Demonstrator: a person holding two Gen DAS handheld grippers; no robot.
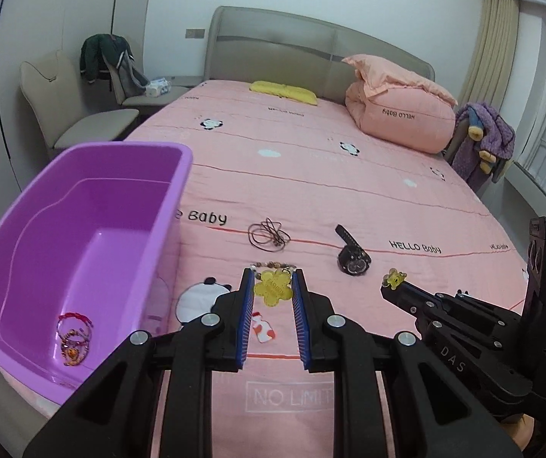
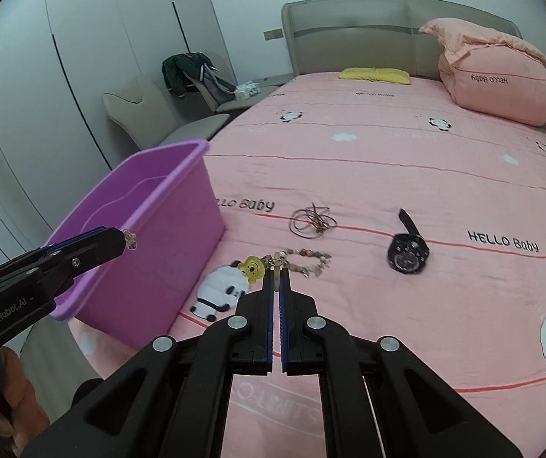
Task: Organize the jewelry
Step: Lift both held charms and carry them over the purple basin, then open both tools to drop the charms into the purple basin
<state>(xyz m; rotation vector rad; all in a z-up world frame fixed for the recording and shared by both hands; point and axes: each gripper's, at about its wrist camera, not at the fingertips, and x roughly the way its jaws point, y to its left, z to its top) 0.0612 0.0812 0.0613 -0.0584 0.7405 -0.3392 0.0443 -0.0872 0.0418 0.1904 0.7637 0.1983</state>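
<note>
While each gripper carries a charm above the pink bed point(image 2: 406, 175), the step in hand looks like ferrying jewelry to the purple plastic bin point(image 1: 93, 229). The left gripper point(image 1: 273, 286) pinches a flat yellow flower-shaped charm point(image 1: 272, 287) between narrowly parted blue pads; the right gripper point(image 2: 276, 280) is pressed together on the clasp of a yellow bear-face charm point(image 2: 252, 267). Red woven bracelets point(image 1: 74, 337) already lie in the bin. A beaded bracelet point(image 2: 307, 257), black wristwatch point(image 2: 408, 253) and coiled brown cord necklace point(image 2: 313, 221) remain on the bed. Next likely calls for swinging left over the bin's rim and releasing.
</note>
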